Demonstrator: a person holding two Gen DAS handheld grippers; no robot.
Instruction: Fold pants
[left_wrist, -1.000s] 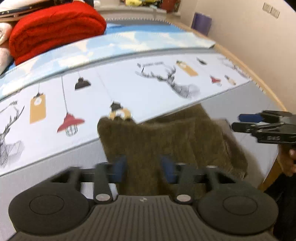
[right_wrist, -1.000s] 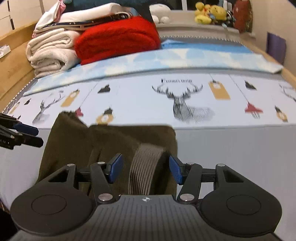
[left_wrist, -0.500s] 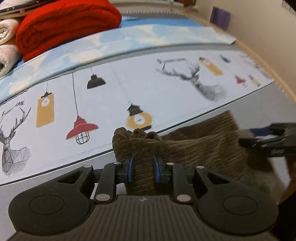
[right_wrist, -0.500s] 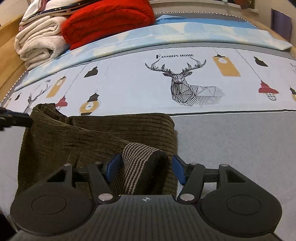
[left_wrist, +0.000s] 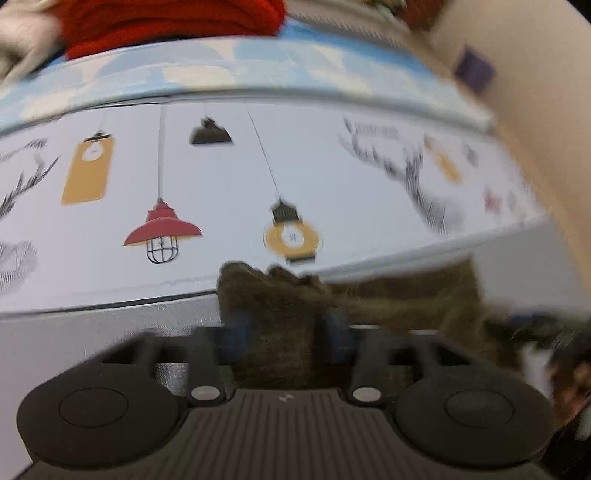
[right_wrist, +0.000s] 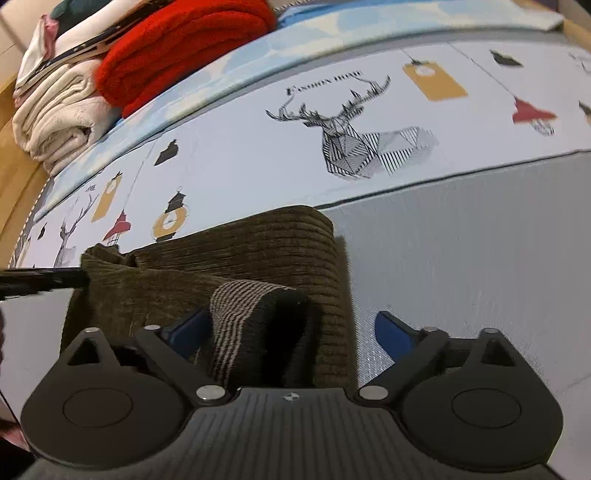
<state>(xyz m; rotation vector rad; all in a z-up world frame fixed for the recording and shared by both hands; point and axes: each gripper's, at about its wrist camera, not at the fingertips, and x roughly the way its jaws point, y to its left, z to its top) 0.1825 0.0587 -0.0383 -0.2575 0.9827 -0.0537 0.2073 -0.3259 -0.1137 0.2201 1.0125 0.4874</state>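
The olive-brown corduroy pants (right_wrist: 236, 258) lie folded on the grey part of the bed sheet, with a striped waistband (right_wrist: 240, 314) turned up at the near end. My right gripper (right_wrist: 291, 332) is open, its blue pads wide apart on either side of the waistband. In the blurred left wrist view my left gripper (left_wrist: 284, 336) has its blue pads on both sides of a bunched corner of the pants (left_wrist: 280, 306), with a wider gap than before. The left gripper's tip also shows in the right wrist view (right_wrist: 55, 280) at the pants' left corner.
The printed sheet (right_wrist: 369, 129) with deer and lamps covers the bed. A red blanket (right_wrist: 177, 55) and cream folded blankets (right_wrist: 62, 122) are stacked at the far end. A beige wall (left_wrist: 546, 110) runs along the bed's right side; a wooden frame (right_wrist: 14, 177) stands at the left.
My left gripper, shut on the pants' corner half a second ago, now has its pads further apart. My right gripper has opened wider and moved closer over the waistband.
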